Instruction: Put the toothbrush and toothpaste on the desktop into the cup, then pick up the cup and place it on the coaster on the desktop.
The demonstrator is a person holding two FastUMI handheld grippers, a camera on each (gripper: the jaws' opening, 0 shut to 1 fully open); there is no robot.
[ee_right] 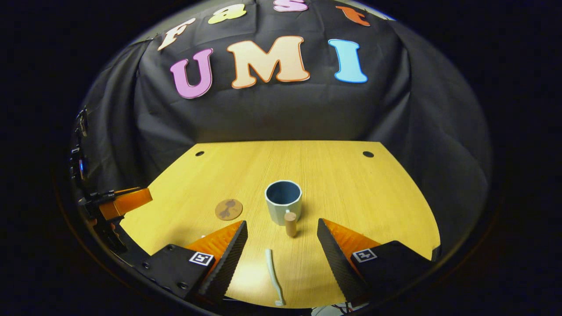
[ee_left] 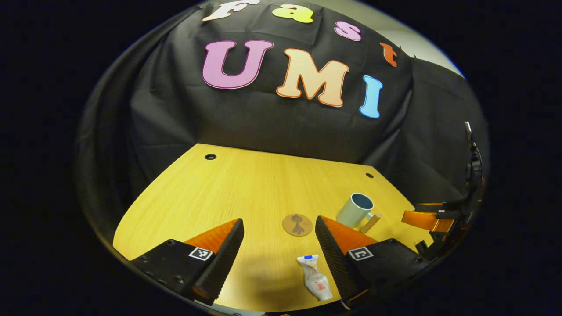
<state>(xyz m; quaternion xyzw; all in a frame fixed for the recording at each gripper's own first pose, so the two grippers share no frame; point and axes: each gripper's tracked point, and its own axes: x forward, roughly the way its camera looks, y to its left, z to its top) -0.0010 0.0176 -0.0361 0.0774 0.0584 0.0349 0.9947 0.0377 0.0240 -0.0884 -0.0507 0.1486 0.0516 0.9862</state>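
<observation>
Left tool (ee_left: 279, 245) hangs released over the toothpaste tube (ee_left: 316, 278); right tool (ee_right: 282, 248) gapes above the toothbrush (ee_right: 273, 275). Mug (ee_right: 283, 201) stands beside the coaster (ee_right: 228, 209) on the surface (ee_right: 333, 184).

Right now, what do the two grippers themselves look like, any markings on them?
Each gripper has two wedge-shaped fingers with ribbed, toothed inner faces, mounted on black blocks studded with small screws. Each block carries a square black-and-white tag near the finger's base. This shows on the left gripper in the left gripper view and on the right gripper in the right gripper view. No sleeves or hands are visible.
</observation>
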